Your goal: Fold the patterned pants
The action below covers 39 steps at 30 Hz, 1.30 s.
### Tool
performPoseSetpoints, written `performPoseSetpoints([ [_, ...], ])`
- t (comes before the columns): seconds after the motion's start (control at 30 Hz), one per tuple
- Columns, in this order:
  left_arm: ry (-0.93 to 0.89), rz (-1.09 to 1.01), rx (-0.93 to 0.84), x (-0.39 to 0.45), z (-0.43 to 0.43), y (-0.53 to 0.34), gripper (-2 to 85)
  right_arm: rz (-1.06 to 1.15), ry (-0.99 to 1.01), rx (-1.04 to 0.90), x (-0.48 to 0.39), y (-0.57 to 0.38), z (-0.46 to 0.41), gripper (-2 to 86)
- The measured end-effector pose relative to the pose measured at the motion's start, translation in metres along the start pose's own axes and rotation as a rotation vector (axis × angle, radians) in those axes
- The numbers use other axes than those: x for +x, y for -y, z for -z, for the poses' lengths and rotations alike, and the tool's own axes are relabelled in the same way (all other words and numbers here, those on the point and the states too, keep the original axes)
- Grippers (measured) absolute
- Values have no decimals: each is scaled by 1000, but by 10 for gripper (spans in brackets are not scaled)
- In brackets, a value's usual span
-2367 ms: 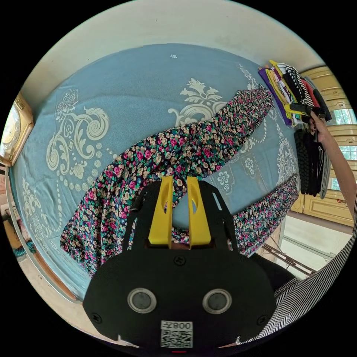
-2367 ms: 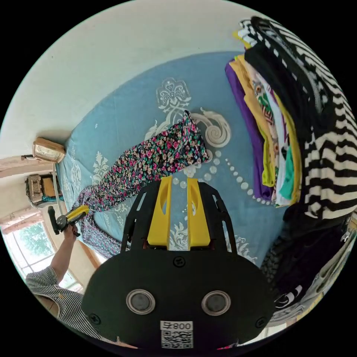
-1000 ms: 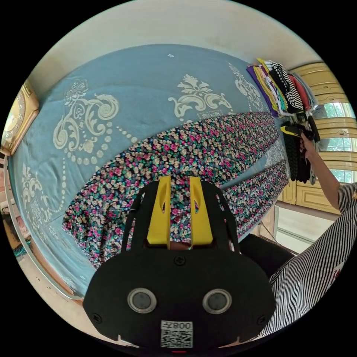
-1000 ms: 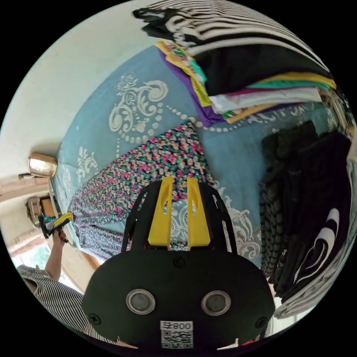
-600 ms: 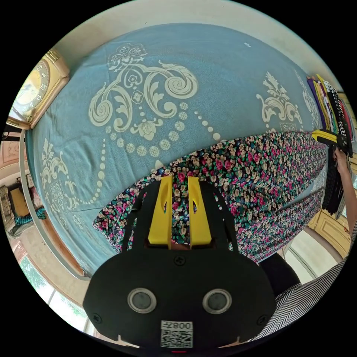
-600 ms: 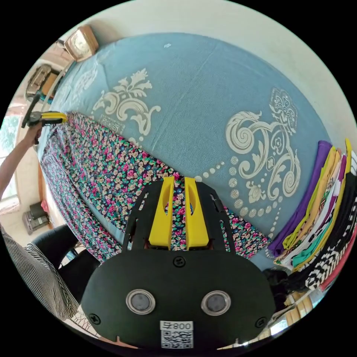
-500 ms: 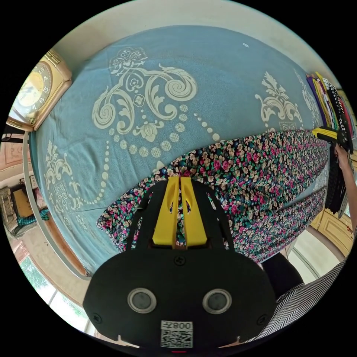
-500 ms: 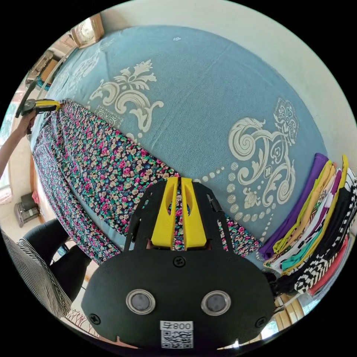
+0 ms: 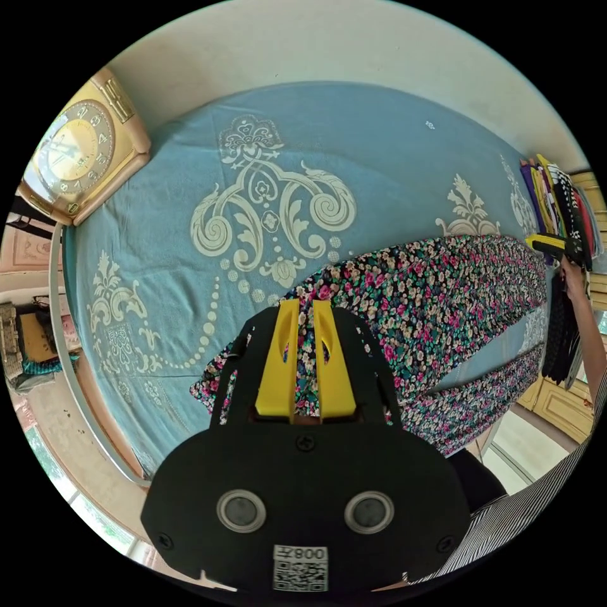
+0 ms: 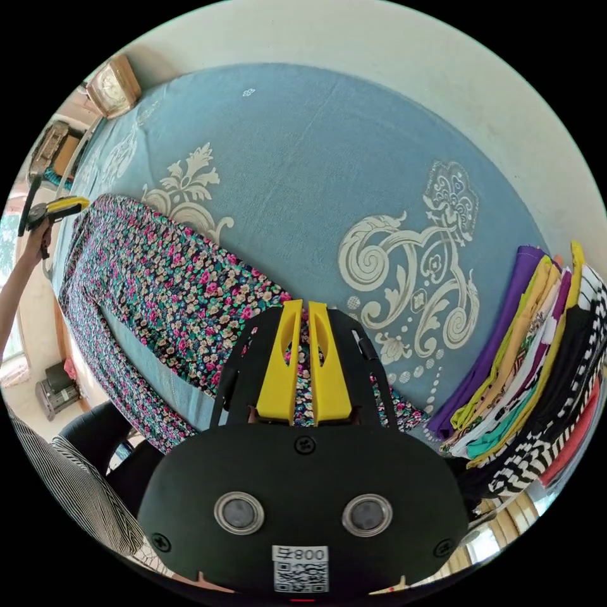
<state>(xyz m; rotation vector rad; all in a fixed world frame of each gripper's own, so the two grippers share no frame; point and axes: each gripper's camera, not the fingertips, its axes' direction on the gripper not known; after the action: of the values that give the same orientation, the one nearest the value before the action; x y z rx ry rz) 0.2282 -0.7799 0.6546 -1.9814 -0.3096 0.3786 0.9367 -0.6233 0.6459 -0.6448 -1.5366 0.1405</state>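
- Two grippers, left gripper [image 9: 301, 310] and right gripper [image 10: 301, 311], are each clenching their fingers on the pants [image 9: 436, 297].
- Keeping the cloth taut while folding should prevent wrinkles.

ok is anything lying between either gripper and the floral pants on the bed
Nothing visible. The left gripper has its jaws right at one end of the patterned pants, with fabric between them, and the right gripper sits at the other end likewise.
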Motion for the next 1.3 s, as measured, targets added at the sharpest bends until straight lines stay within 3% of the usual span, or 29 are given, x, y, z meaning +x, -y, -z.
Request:
performPoseSetpoints([
  [0.13, -93, -18, 74, 0, 5, -7, 63, -138, -45, 85, 34, -30, 20, 54],
  [0.33, -129, -132, 25, 21, -23, 7, 67, -305, -39, -33, 87, -72, -5, 72],
  [0.53, -136, -203, -8, 31, -49, 26, 52, -209, -152, -152, 82, -53, -38, 53],
  [0.73, -132, -202, 25, 21, -58, 34, 32, -155, -247, -127, 85, -46, -26, 10],
  [1.0, -157, -175, 19, -1, -81, 40, 37, -263, -145, -182, 132, -32, -49, 57],
  [1.13, -319, -258, 44, -6, -82, 19, 59, -340, -126, -57, 144, -59, -31, 70],
  [1.23, -440, -357, -34, 4, -96, -6, 79, -396, -81, 7, 150, -100, -20, 79],
  [1.3, -451, -407, -98, 14, -109, -22, 84, -396, 57, -23, 144, -138, -30, 82],
])
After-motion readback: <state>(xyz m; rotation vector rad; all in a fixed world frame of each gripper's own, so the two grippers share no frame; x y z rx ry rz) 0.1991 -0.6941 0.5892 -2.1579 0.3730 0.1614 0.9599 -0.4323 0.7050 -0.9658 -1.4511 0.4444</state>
